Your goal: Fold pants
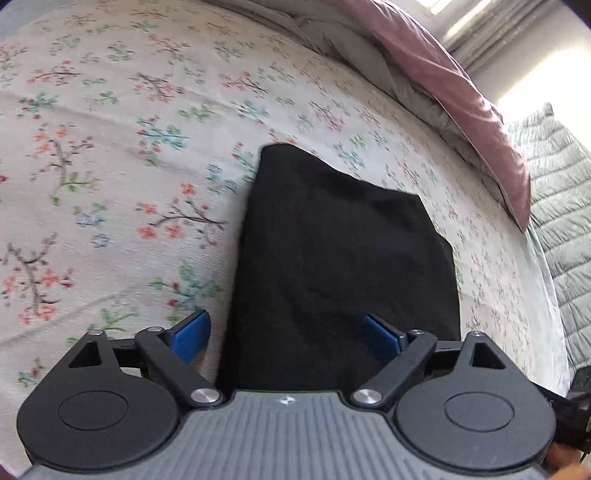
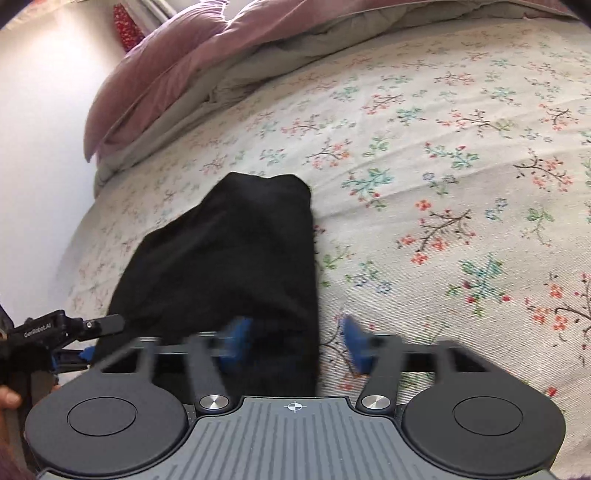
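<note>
One pair of black pants (image 1: 332, 258) lies folded into a compact dark bundle on the flowered bedsheet (image 1: 110, 147), and everything else here sits around that bundle. Two grippers hang over its near end, one in each of the person's hands. The left gripper (image 1: 284, 332) has its jaws spread as wide as they go: one blue pad (image 1: 190, 332) hovers over bare sheet just off the bundle's left edge, the other over the black cloth, and neither presses on anything. The right gripper (image 2: 291, 339) straddles the bundle's right edge with its jaws partly apart; its blue pads (image 2: 236, 339) are smeared by motion blur, one over the black cloth and one over the sheet beside it, and I see no fabric pinched between them. In the right wrist view the left gripper also shows at the bundle's left side, with part of a hand (image 2: 9, 398) behind it. The bundle's far end is uneven, one corner reaching further up the bed than the other. Beyond that far end, well apart from the pants, one mauve duvet (image 2: 177, 62) lies heaped along the head of the bed with a grey layer under it. One grey quilted cover (image 1: 561, 192) hangs past the bed's edge on the right of the pants, and one small red patterned thing (image 2: 127, 26) stands by the wall beyond the duvet, too small to make out.
</note>
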Motion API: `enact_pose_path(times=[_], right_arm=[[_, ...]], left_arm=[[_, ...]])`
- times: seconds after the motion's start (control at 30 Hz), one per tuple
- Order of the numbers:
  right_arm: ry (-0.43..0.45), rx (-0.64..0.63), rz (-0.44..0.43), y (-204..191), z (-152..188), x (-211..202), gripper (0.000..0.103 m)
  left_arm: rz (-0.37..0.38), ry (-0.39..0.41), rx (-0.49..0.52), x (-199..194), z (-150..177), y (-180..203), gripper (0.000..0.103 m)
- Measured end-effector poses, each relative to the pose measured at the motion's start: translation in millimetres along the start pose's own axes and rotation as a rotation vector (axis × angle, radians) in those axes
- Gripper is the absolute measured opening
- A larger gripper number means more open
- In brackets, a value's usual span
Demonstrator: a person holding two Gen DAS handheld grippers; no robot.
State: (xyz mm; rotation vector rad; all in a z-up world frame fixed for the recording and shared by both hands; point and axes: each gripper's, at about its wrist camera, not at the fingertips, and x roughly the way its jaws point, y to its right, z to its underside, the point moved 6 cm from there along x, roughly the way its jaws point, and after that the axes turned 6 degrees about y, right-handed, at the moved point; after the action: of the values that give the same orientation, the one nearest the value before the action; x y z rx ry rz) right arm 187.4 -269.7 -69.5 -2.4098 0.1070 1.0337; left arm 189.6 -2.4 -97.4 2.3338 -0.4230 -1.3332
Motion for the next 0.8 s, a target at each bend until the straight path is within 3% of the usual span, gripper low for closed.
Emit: enact_pose_path(times=[0.1,0.27,0.3,0.33,0.37,0.4,0.47,0.57,0.7,0.8], right_arm=[[-0.036,0.050,-0.065,3.1,6.5,9.0,0.067],[-0.007,0.080,-0.103,2.2,7.2,16.1,0.067],[-0.003,0.078,-0.115,0.2,7.8,17.8,0.066],[0.002,0.067,-0.120,-2.9,8.8,19.7,0.062],[0.009,0.044,-0.106,-6.1,9.5,21.3,0.049],[0.013,0.012,-0.085,-8.9,10.1,22.9,0.041],[0.019,-0.001,-0.085,-12.7,8.2,22.1,0.023],[0.043,-0.074,-0.087,-24.4,2.3,14.8,0.015],[0.100,-0.199,-0.072,-45.3,-6.5,2.6,0.014],[0.160,-0.306,-0.062,-61.3,-20.4,-7.1,0.014]], left_arm=[[0.006,-0.007,-0.001,7.7,2.6,4.3,0.103],[0.001,-0.009,0.008,15.3,5.0,14.0,0.103],[0.000,-0.010,0.029,18.0,6.3,18.6,0.099],[-0.015,-0.005,0.051,16.2,7.6,20.5,0.085],[-0.022,0.003,0.078,15.3,9.6,23.7,0.074],[-0.029,0.014,0.096,14.0,10.3,25.5,0.070],[-0.029,0.033,0.105,9.3,9.4,24.4,0.054],[-0.018,0.070,0.093,3.1,8.1,24.2,0.046],[-0.060,0.122,0.154,-0.5,9.1,37.9,0.044],[-0.017,0.193,0.145,-11.5,-9.1,51.1,0.043]])
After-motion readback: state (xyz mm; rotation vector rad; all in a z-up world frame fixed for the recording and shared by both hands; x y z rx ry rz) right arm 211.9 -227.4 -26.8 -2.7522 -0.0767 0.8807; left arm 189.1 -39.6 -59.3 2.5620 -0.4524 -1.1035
